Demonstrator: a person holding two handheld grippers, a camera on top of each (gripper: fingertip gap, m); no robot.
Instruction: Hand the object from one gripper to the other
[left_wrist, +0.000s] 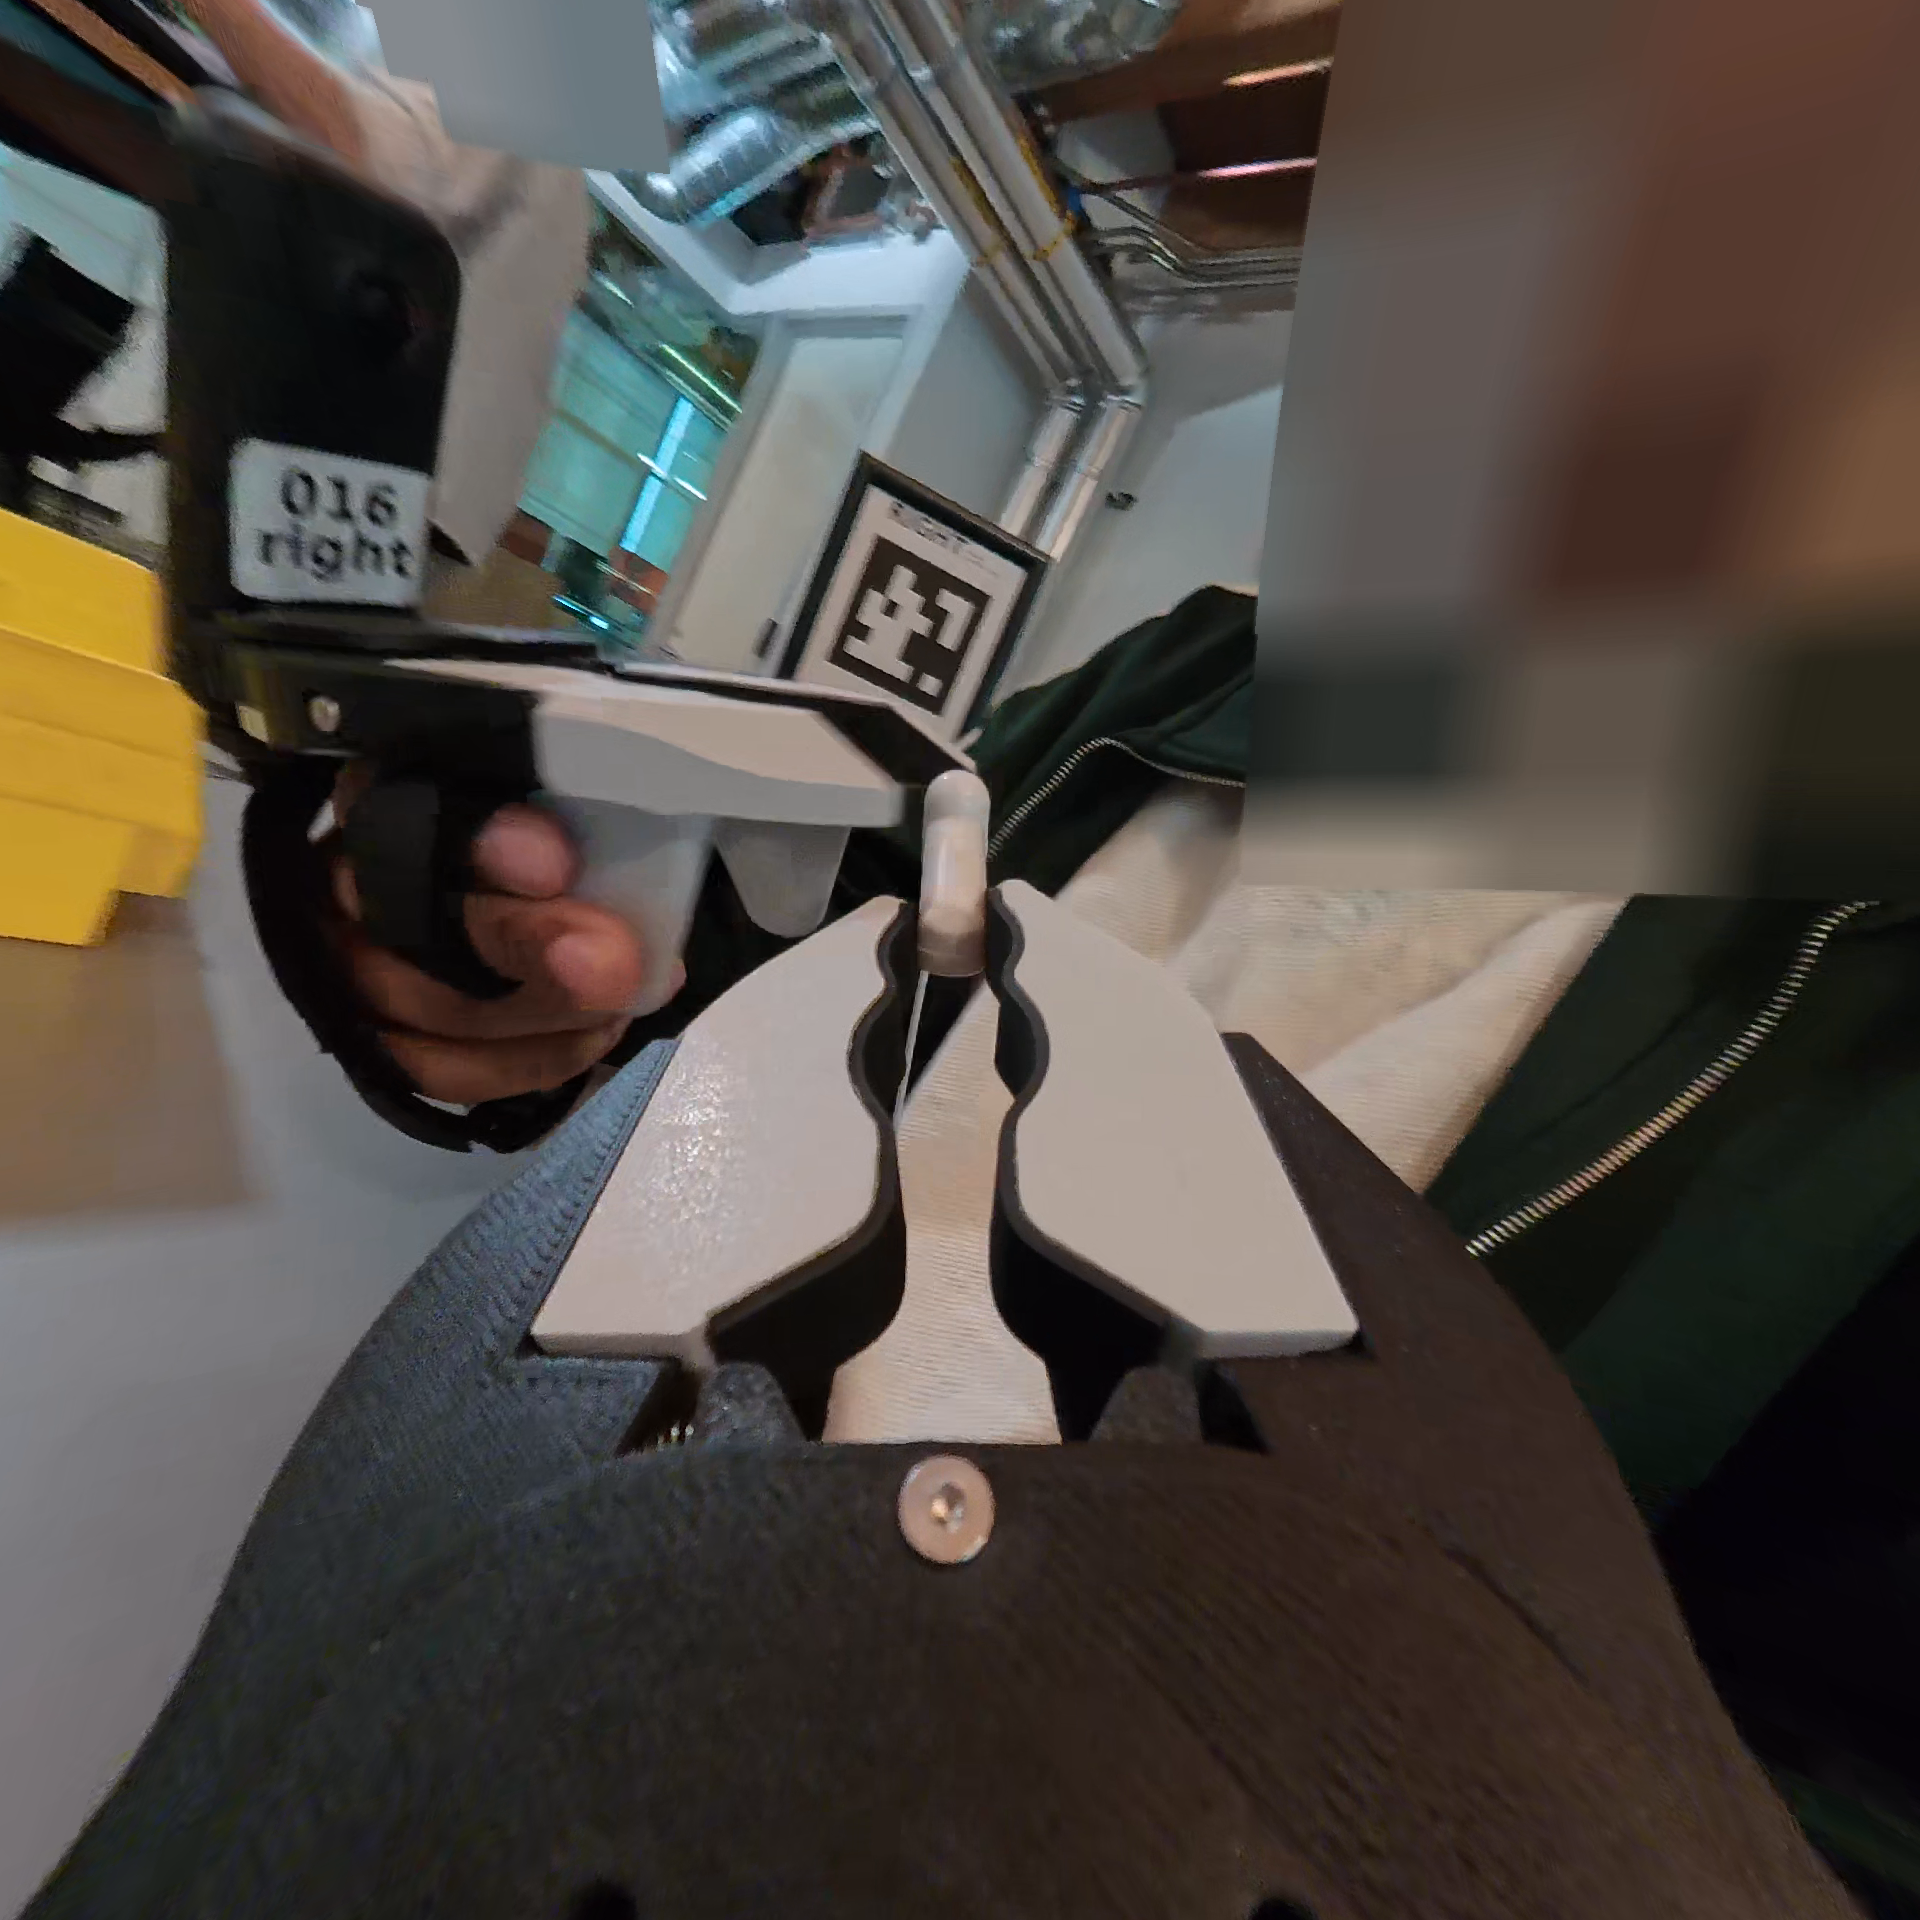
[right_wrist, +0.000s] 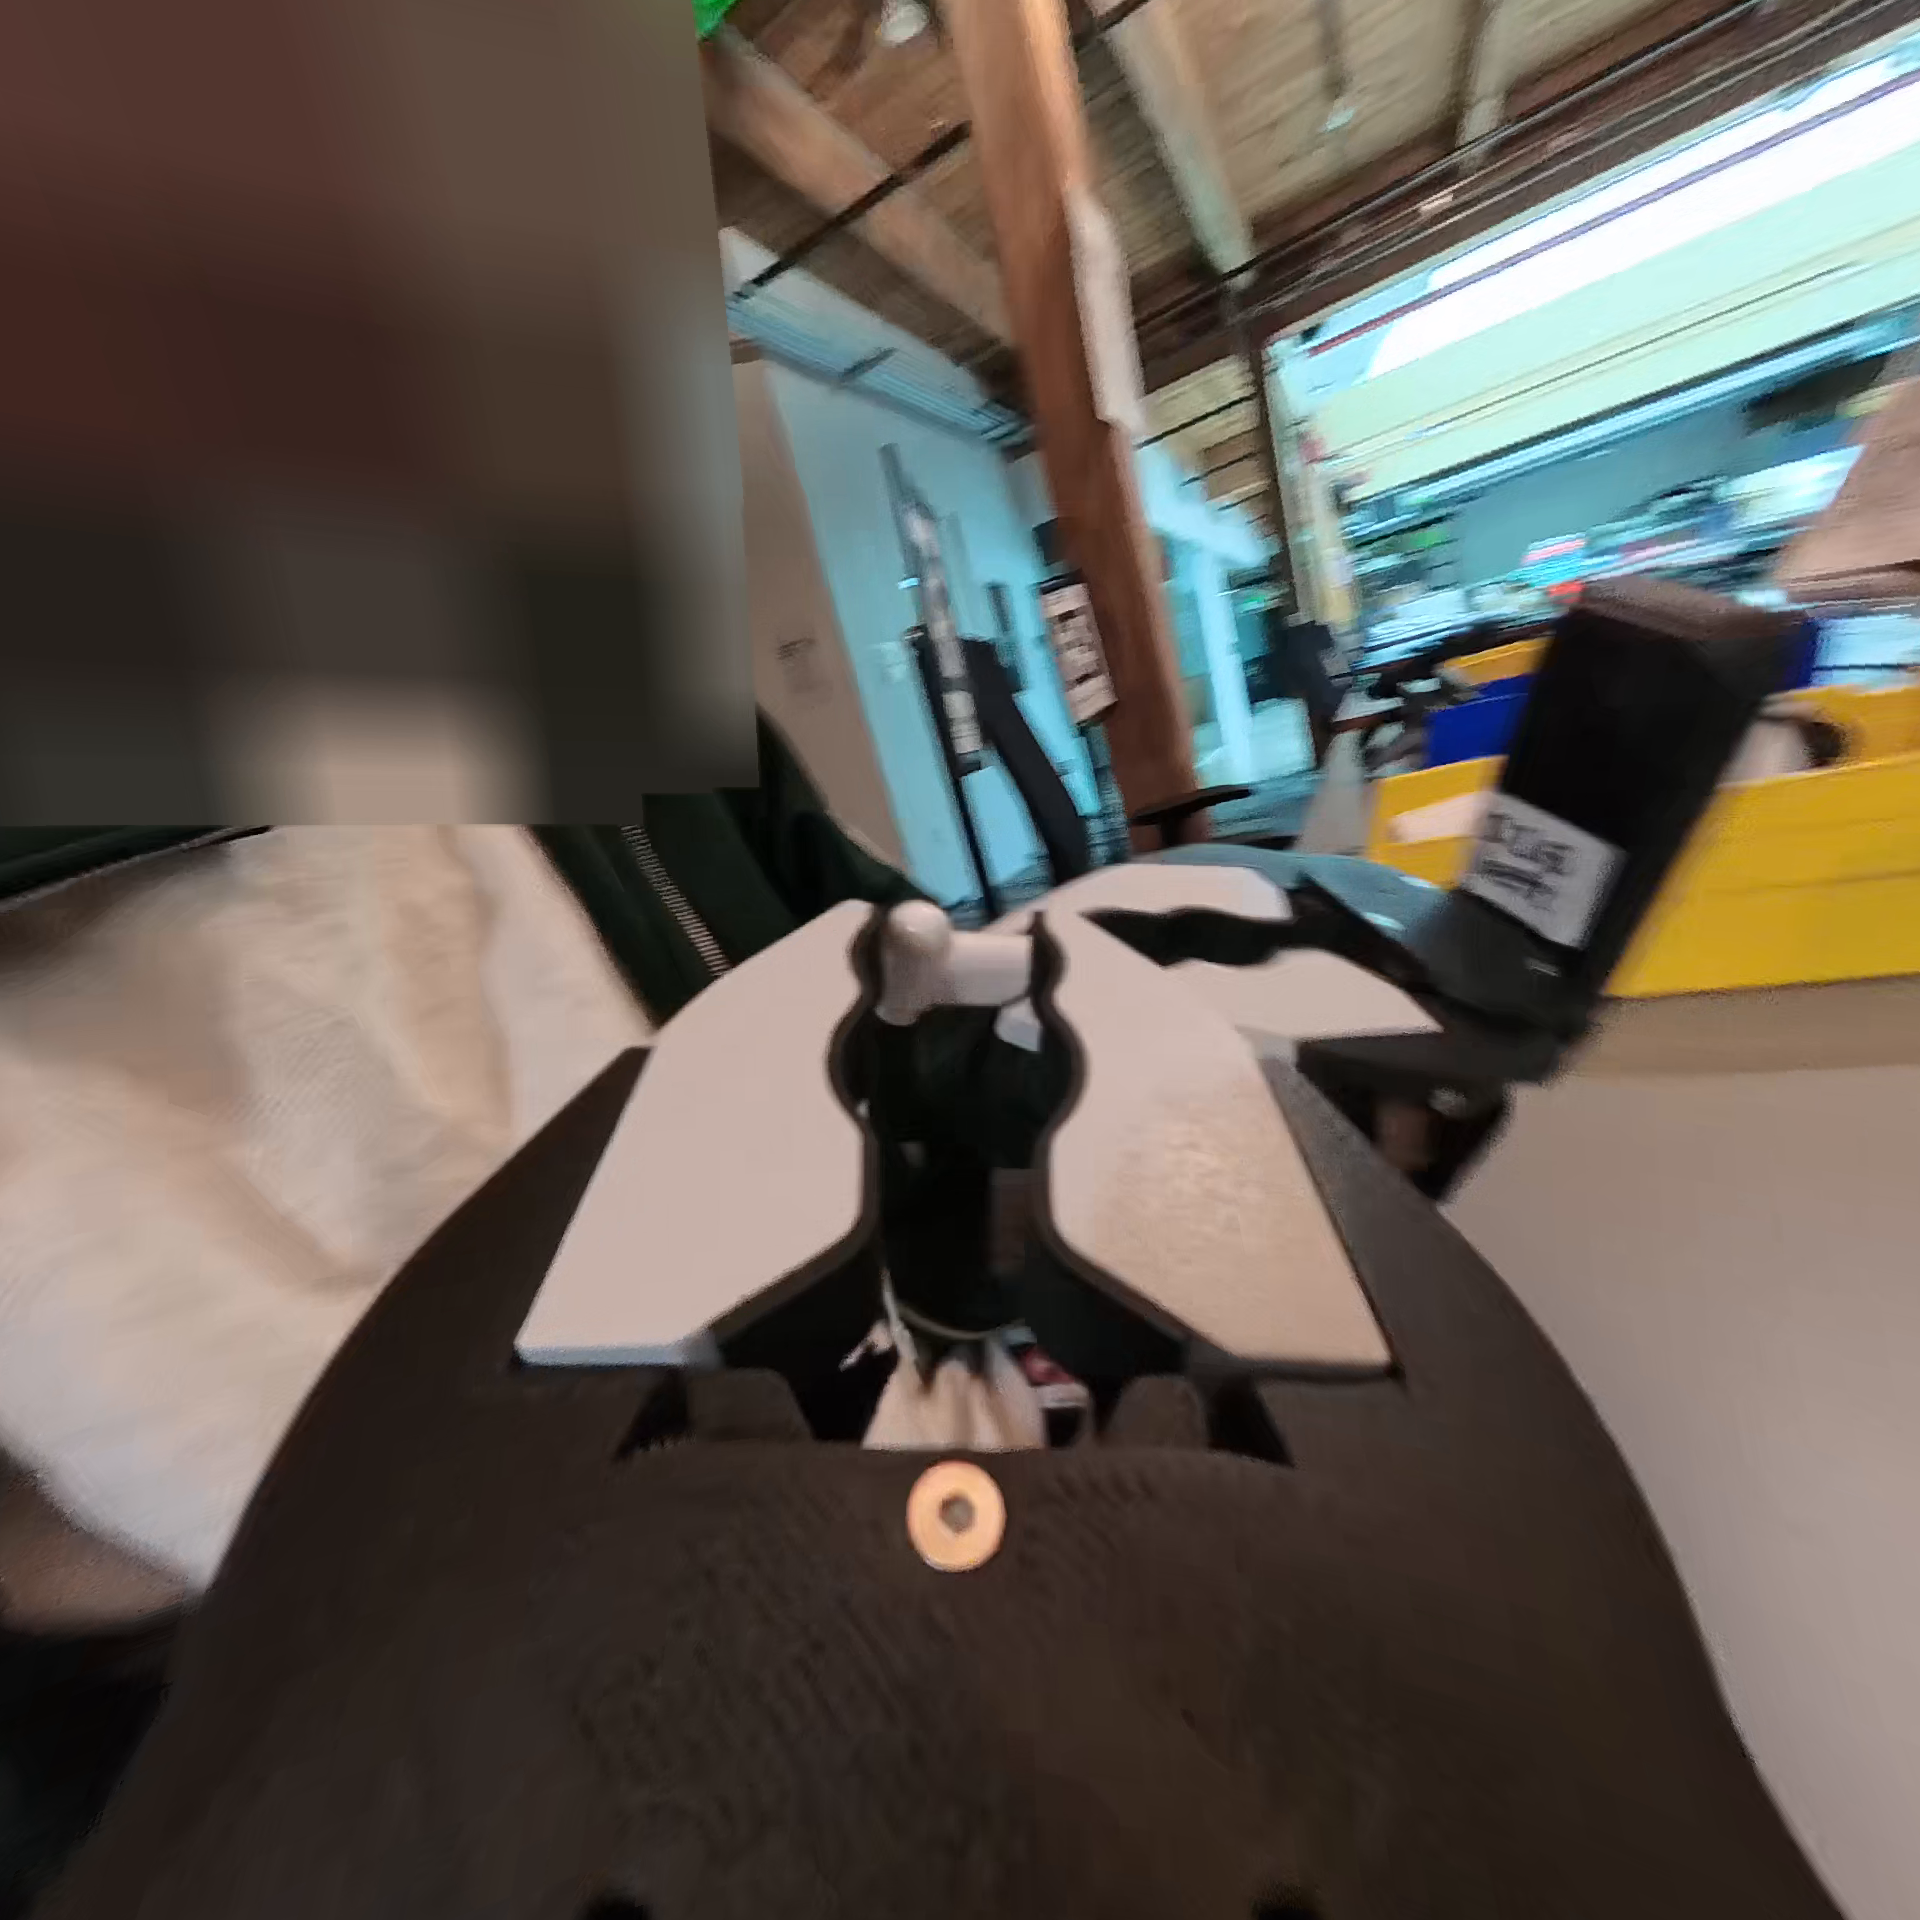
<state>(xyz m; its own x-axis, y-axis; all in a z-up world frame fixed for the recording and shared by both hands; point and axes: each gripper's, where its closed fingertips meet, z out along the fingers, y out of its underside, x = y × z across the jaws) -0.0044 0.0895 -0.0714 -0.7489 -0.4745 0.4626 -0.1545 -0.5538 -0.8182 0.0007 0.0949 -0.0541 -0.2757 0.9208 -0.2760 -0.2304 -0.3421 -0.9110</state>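
a: left wrist view: the left gripper (left_wrist: 951, 940) pinches the lower end of a small white capsule-shaped object (left_wrist: 953, 868) at its fingertips. the object stands upright, and its top touches the right gripper (left_wrist: 930, 795), which reaches in from the left, held by a hand (left_wrist: 499, 966).

b: right wrist view is blurry. the object (right_wrist: 914, 961) sits between the right gripper (right_wrist: 951, 961) tips; they look clenched on it, i think. left gripper (right_wrist: 1049, 971) comes from the right. yellow bin (right_wrist: 1766, 873) far right.
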